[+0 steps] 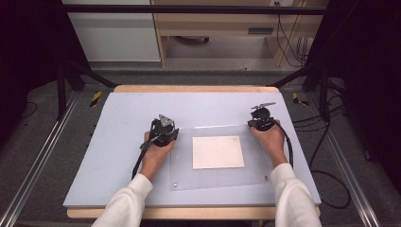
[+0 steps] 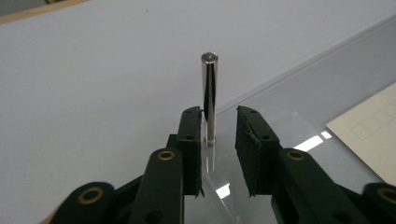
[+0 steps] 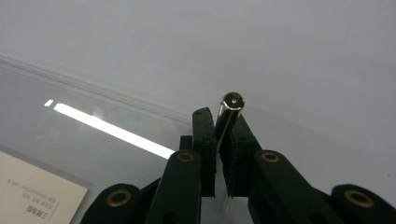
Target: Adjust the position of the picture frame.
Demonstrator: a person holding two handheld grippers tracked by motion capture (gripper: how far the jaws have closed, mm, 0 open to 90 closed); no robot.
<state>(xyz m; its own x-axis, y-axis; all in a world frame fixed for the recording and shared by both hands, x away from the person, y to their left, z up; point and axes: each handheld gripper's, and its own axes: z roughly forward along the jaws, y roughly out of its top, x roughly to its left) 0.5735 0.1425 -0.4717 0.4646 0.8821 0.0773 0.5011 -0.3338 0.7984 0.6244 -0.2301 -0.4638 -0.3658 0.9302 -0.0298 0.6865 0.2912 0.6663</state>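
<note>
my left tool (image 2: 218,140): jaws spread around a metal post (image 2: 209,95), one pad touching, other side a gap
my right tool (image 3: 220,140): pinching the other post (image 3: 229,114) tight
clear sheet (image 1: 255,163): flat on the counter (image 1: 123,118), posts upright at its far corners
paper (image 1: 217,152): under the sheet, mid

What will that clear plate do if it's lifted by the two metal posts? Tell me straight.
The clear plate looks like rigid acrylic, with straight edges, so it will probably lift flat. Its glossy surface suggests the paper sheet may slide if tilted. The right gripper clamps its post; the left gripper isn't yet tight on its post, so a lift now may be uneven.
</note>
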